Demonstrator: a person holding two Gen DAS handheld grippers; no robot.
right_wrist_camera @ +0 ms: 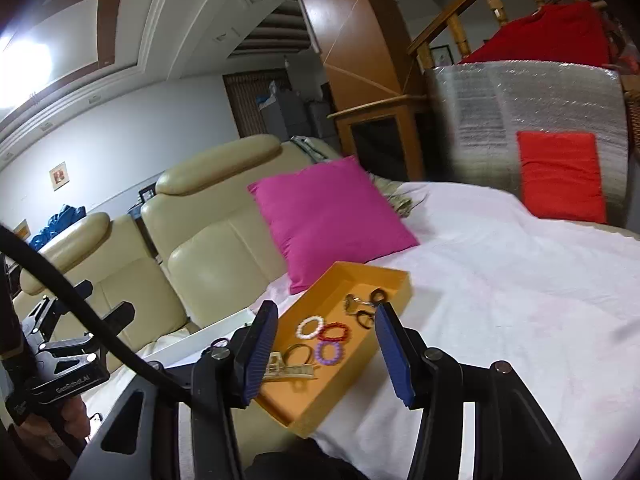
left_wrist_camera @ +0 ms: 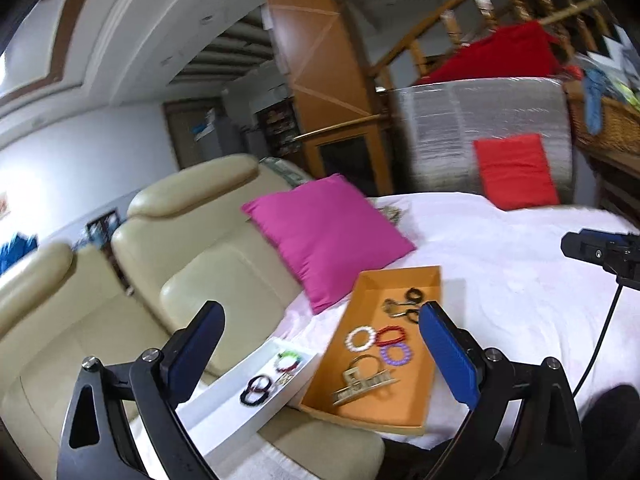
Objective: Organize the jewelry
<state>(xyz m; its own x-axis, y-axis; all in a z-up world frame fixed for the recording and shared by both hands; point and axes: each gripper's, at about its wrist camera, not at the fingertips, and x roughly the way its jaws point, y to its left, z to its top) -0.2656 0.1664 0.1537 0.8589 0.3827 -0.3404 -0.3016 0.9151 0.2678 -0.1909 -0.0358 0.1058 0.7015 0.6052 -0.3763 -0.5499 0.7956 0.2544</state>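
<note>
A white-sheeted bed [left_wrist_camera: 500,280] fills the scene, a cream sofa [left_wrist_camera: 140,280] hard against its left edge, with one pink cushion [left_wrist_camera: 328,236] and one red cushion [left_wrist_camera: 516,172] at the back. Two trays lie ahead of you: an orange tray [left_wrist_camera: 400,280] on the sheet, its long axis running away from you and tilted right, and a white tray [left_wrist_camera: 224,408] touching its left side, partly over the sofa seat.

Your left hand-held gripper [left_wrist_camera: 320,356] hangs above both trays, jaws spread about as wide as they go, nothing between them. Your right hand-held gripper [right_wrist_camera: 326,348] hovers over the orange tray's near half, jaws roughly half spread and empty. In the right wrist view the orange tray sits dead ahead and below; the right hand looks the nearer to its contents, the left to the white tray.

In the orange tray, count one metal hair claw [left_wrist_camera: 364,388] nearest you, three bead bracelets beyond it (white [left_wrist_camera: 360,339], red [left_wrist_camera: 391,335], purple [left_wrist_camera: 393,354]), then two black hair ties [left_wrist_camera: 414,294] and a small metal clip [left_wrist_camera: 394,307] at the far end. The white tray holds one multicoloured bracelet [left_wrist_camera: 287,362], what seems a small metal piece, and one black tie [left_wrist_camera: 256,389], looped double. Sorting appears part done; the claw seems the easiest next pick.
</note>
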